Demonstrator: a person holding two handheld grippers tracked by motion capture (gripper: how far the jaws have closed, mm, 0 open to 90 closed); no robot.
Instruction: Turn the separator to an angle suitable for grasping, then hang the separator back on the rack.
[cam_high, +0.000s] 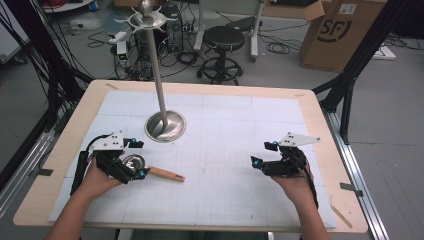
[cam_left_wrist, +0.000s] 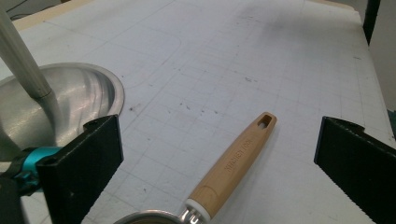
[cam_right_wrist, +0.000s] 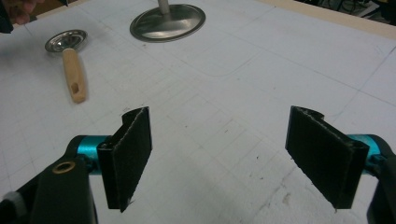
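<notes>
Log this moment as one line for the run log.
left hand-held gripper: open, over strainer wooden handle | right hand-held gripper: open, empty | stand base: behind strainer

Looked like a robotics lab or test workshop, not a home. Wooden table (cam_high: 320, 130) was covered by a white gridded mat (cam_high: 235, 165) and boxed in by a black metal frame (cam_high: 360, 55). Bare grey floor (cam_high: 395, 130) behind it was strewn with cables (cam_high: 185, 57) and power strips. A black stool (cam_high: 223, 45) stood among them, and a cardboard box (cam_high: 340, 32) sat beside it. Aluminium rails (cam_high: 357, 190) ran along the table's side. Overall a data-capture rig setup.
</notes>
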